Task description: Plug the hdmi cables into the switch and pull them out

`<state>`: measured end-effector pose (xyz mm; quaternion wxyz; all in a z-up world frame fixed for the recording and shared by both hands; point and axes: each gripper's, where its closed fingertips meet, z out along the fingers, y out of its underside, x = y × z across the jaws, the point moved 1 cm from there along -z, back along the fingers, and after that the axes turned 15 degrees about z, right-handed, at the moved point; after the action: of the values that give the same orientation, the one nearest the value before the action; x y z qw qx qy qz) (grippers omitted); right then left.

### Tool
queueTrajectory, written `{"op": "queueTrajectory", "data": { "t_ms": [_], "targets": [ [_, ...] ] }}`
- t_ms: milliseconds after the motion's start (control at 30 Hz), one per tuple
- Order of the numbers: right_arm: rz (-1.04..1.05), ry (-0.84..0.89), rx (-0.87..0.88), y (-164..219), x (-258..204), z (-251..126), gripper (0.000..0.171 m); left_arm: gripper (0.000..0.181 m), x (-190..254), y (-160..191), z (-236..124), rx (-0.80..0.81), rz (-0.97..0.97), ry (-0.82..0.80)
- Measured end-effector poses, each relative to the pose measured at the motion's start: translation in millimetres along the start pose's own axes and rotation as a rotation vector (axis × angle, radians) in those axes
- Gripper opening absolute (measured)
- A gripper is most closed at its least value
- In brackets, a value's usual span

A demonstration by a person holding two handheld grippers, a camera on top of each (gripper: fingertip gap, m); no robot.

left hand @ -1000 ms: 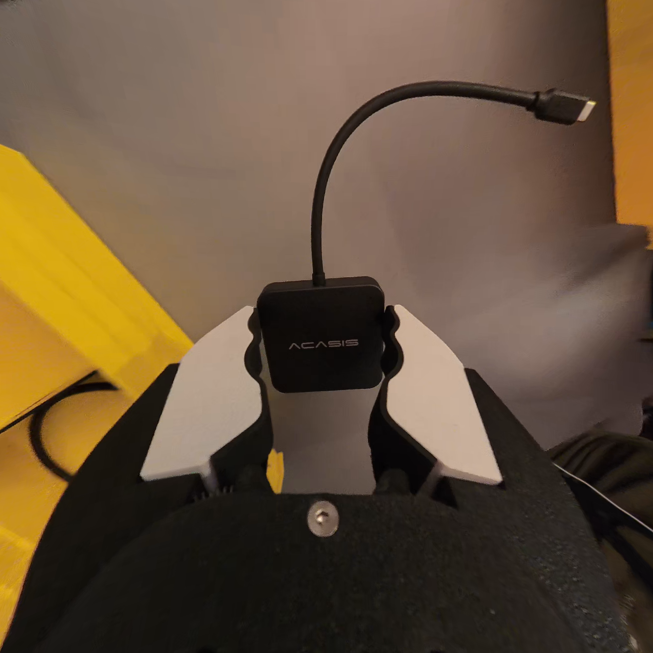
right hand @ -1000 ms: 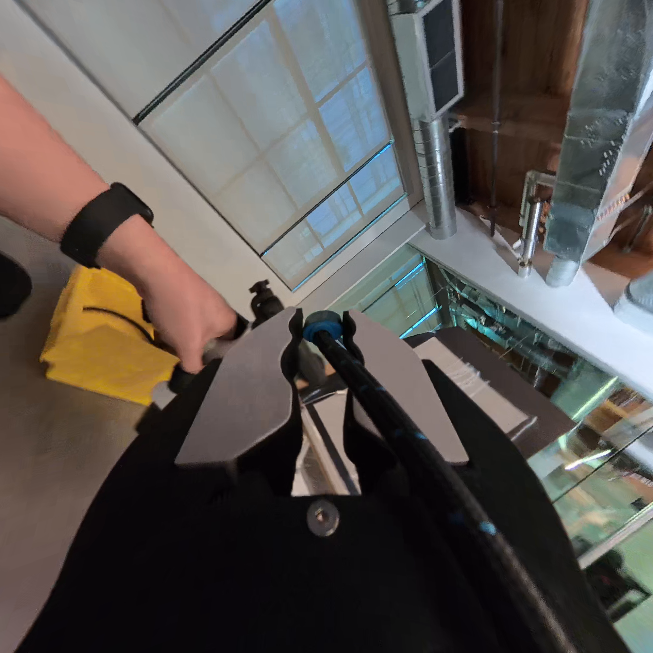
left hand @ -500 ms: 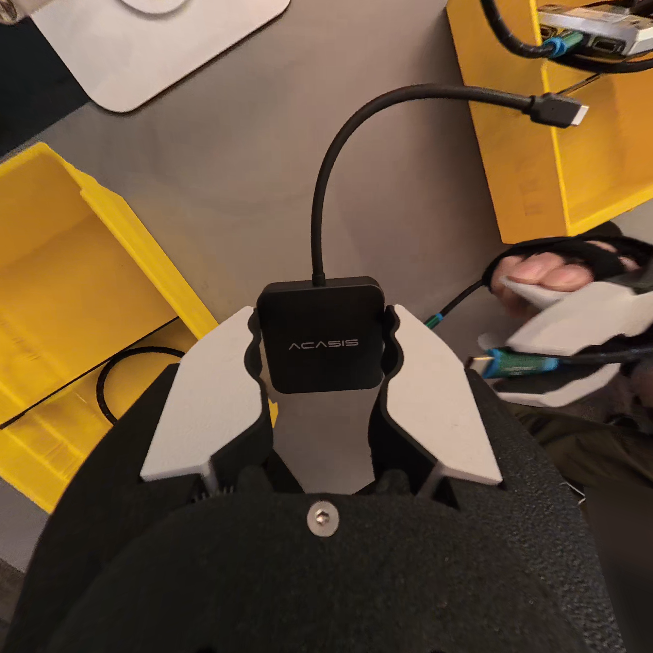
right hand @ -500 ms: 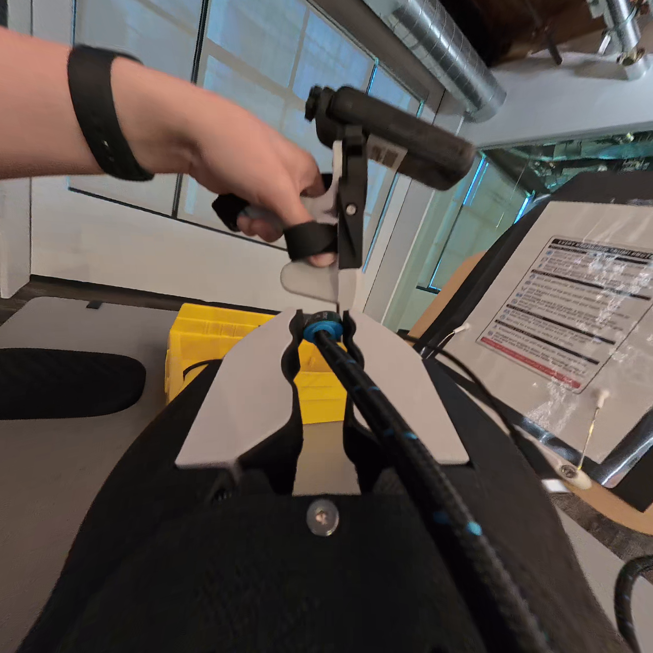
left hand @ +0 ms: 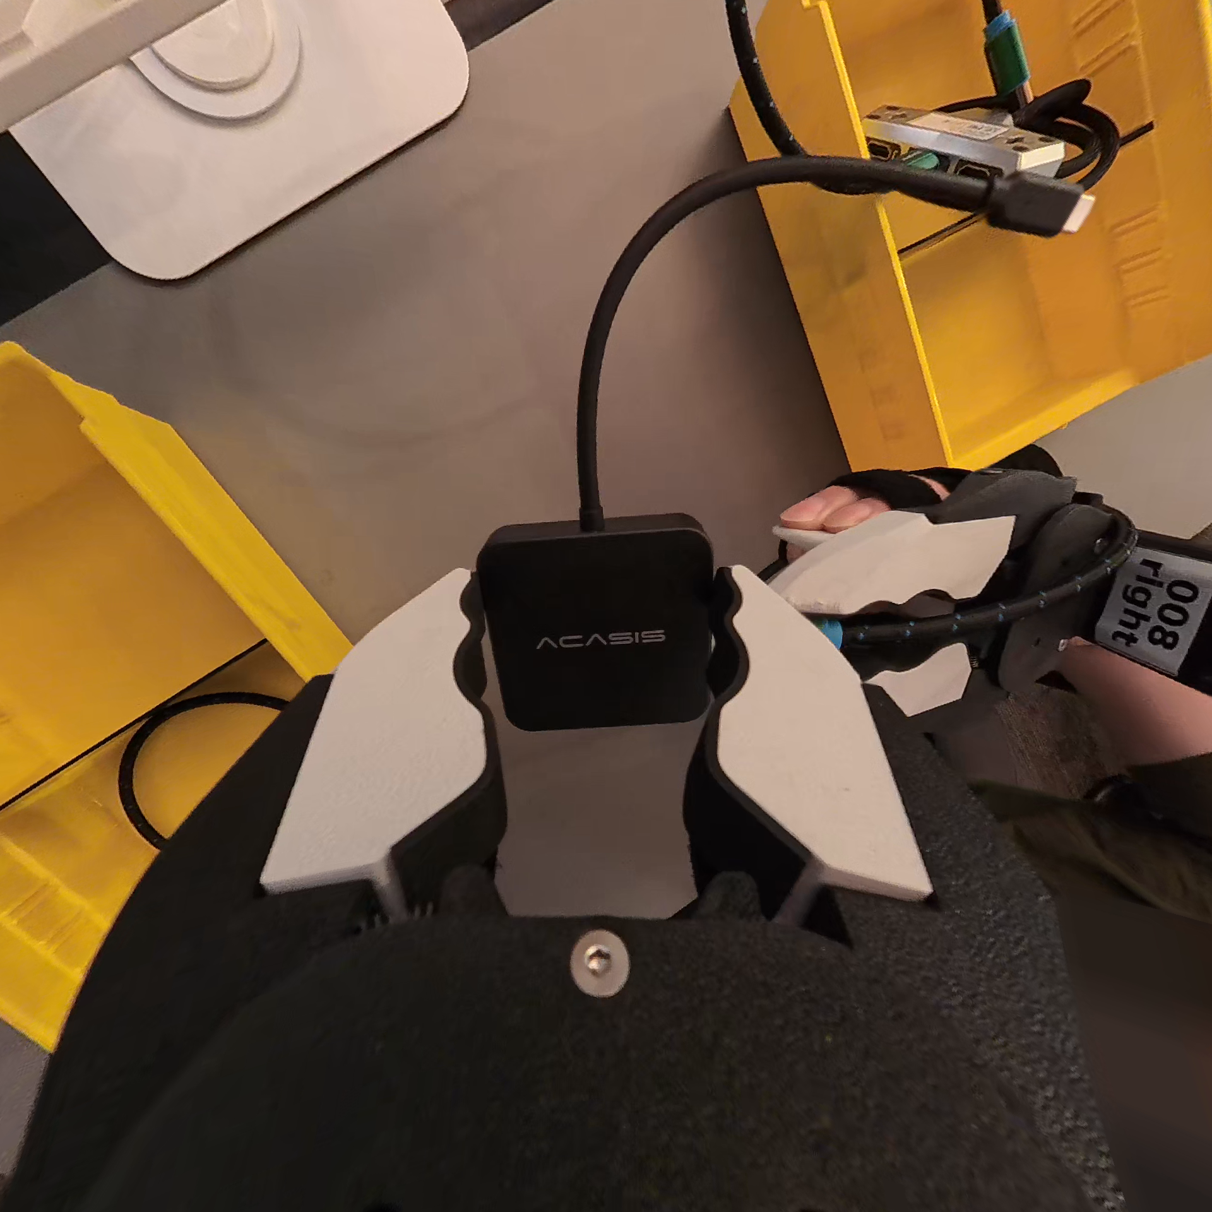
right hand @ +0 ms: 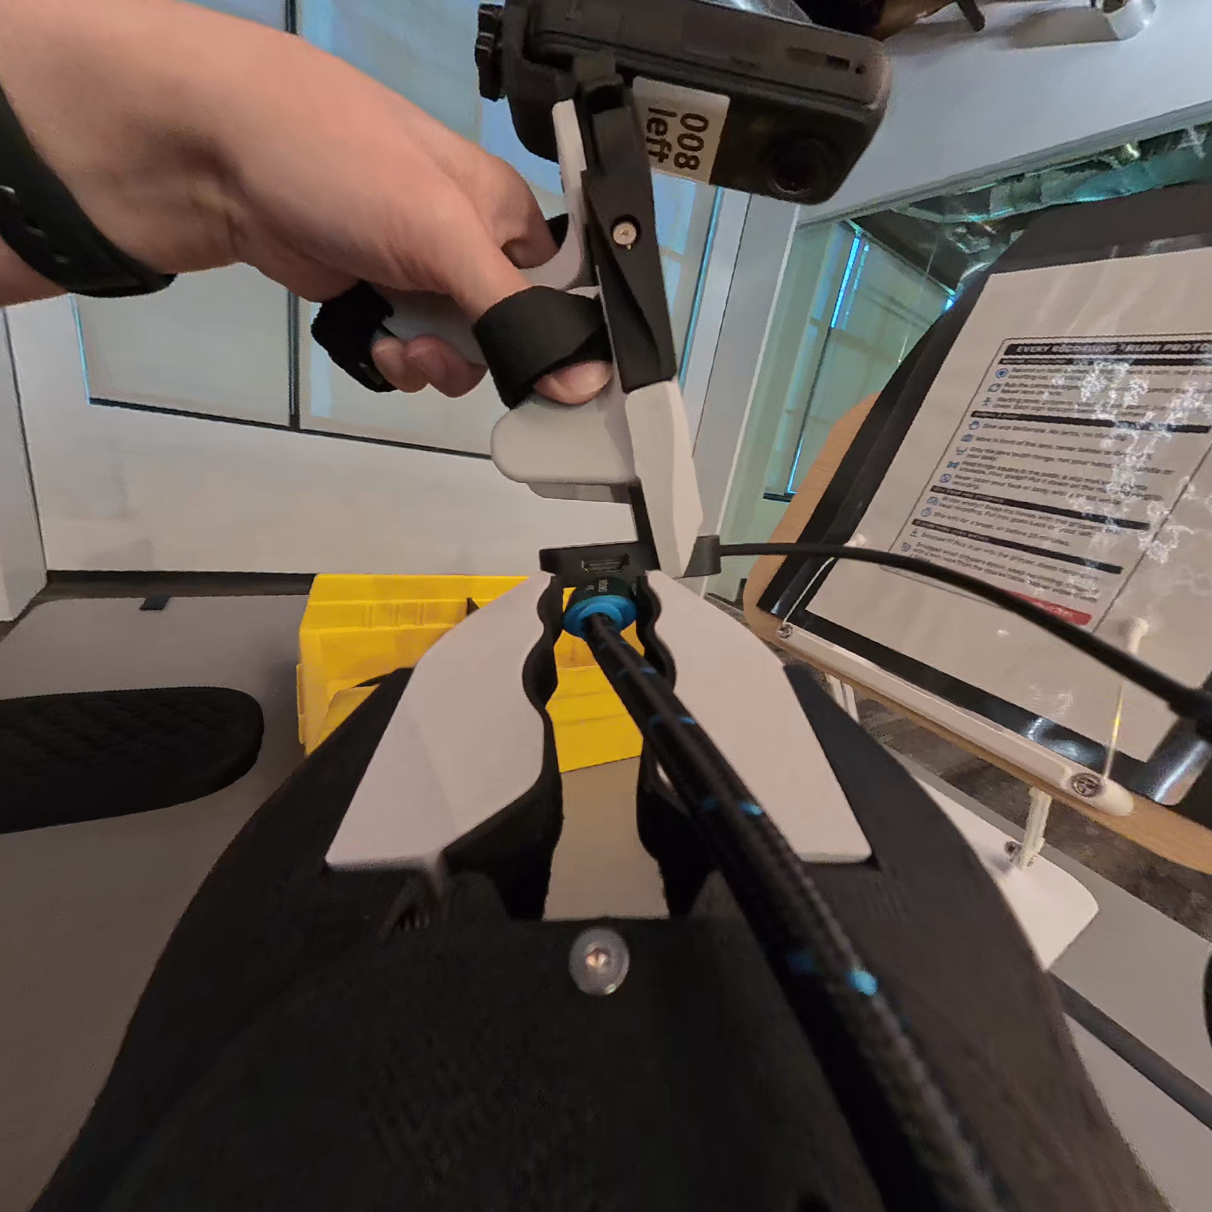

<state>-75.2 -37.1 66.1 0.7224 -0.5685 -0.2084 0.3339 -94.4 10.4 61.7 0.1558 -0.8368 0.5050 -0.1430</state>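
My left gripper [left hand: 593, 577] is shut on a black square switch [left hand: 593, 623] and holds it above the grey table. The switch's short black pigtail arcs up to a free plug [left hand: 1036, 206]. My right gripper [right hand: 597, 584] is shut on a blue-collared HDMI plug [right hand: 600, 606] on a black braided cable [right hand: 721, 787]. The plug points at the switch's side edge, where an open port [right hand: 603, 563] shows just above it. In the left wrist view the right gripper [left hand: 826, 629] comes in from the right, its plug tip hidden behind my left finger.
Yellow bins stand at the left [left hand: 98, 590] and upper right [left hand: 951, 361]; the right one holds a silver box [left hand: 964, 141] with a green-collared cable. A white stand base [left hand: 229, 131] is at the back. A framed sign [right hand: 1049, 492] leans on the right.
The left view swung from a bare surface to look down on the table and bins. My right gripper with the plug moved in close to the switch's side. Both grips are unchanged.
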Motion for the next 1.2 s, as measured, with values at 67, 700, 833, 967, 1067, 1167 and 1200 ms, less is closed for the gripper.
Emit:
{"op": "queueTrajectory", "data": {
  "t_ms": [67,700,833,967,1067,1167,1200],
  "targets": [
    [0.009,0.008,0.013,-2.0,1.7,-0.9,0.022,0.066,1.0,-0.4,1.2,-0.002,0.001,0.001],
    [0.083,0.056,0.035,-6.1,13.2,-3.4,0.022,0.066,4.2,-12.8,7.8,0.022,-0.011,-0.023],
    [0.078,0.071,0.045,-8.0,16.7,-4.9,0.022,0.066,5.3,-17.8,8.3,0.041,-0.006,-0.029],
    [0.043,0.078,0.055,-11.3,18.0,-6.3,0.022,0.066,7.1,-20.8,7.8,0.072,-0.017,-0.011],
    [0.011,0.083,0.060,-12.0,18.0,-6.7,0.022,0.066,7.9,-22.4,6.7,0.090,0.000,-0.024],
    [-0.001,0.075,0.059,-11.8,17.3,-6.7,0.022,0.066,9.0,-23.0,5.9,0.090,0.038,-0.051],
    [0.000,0.071,0.058,-11.5,17.2,-6.5,0.022,0.066,9.8,-22.9,5.9,0.086,0.052,-0.063]
  ]
}}
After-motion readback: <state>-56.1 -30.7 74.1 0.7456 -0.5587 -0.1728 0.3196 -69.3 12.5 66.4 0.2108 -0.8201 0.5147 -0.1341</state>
